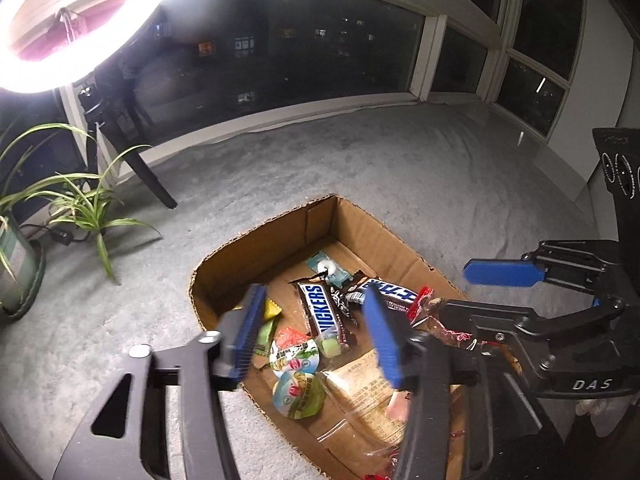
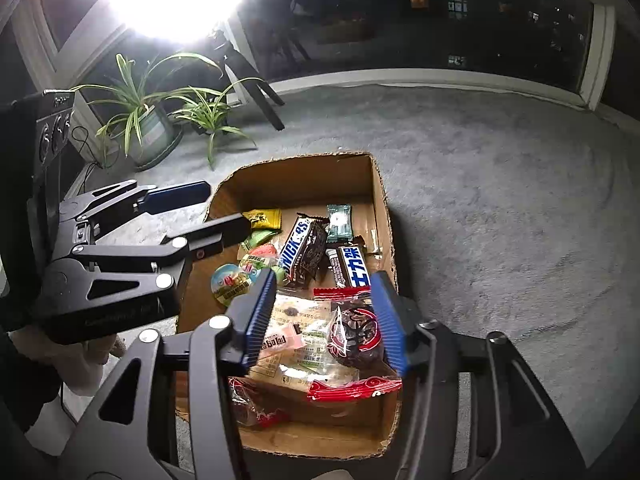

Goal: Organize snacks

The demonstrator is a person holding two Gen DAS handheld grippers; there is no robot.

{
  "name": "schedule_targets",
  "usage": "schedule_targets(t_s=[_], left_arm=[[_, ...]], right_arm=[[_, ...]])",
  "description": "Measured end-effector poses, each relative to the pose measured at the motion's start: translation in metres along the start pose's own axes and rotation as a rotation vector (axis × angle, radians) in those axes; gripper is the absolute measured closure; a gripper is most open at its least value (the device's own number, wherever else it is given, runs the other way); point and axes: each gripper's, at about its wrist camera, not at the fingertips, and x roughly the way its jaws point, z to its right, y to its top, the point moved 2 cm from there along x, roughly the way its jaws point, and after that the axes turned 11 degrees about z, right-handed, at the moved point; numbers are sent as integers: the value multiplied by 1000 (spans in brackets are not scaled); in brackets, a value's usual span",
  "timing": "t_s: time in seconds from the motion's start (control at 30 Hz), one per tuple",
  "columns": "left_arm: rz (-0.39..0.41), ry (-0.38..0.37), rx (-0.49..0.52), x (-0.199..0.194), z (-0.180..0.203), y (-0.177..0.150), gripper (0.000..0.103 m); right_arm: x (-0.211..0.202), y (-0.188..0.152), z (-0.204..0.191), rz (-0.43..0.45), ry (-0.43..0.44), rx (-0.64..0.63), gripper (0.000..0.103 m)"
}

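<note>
Your left gripper [image 1: 312,332] hovers over the cardboard box [image 1: 280,236] on the carpet, fingers spread, holding nothing. The snacks lie inside: jelly cups [image 1: 298,394], then a Snickers bar [image 1: 326,308]. Your right gripper [image 2: 326,320] hovers, fingers spread, above a red-edged pastry packet [image 2: 352,332]. Closing there may snag its crinkly neighbour too.

box [image 2: 296,184]: matt corrugated cardboard | wrappers [image 2: 352,336]: glossy plastic | carpet [image 2: 500,208]: rough grey pile
</note>
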Motion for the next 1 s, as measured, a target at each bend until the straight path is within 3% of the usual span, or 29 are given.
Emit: schedule_targets(t_s=[0.07,0.27,0.57,1.0], left_arm=[[0,6,5,0,-1,0,43],[-1,30,1,-4,-7,-2,38],[5,50,1,-12,-11,-2,32],[19,61,-6,-25,-11,-2,32]], right_arm=[[-1,1,0,3,-11,-3,35],[-6,1,-3,24,-60,-18,23],[-10,2,-6,30,-90,-3,21],[-37,12,-17,87,-189,-12,21]])
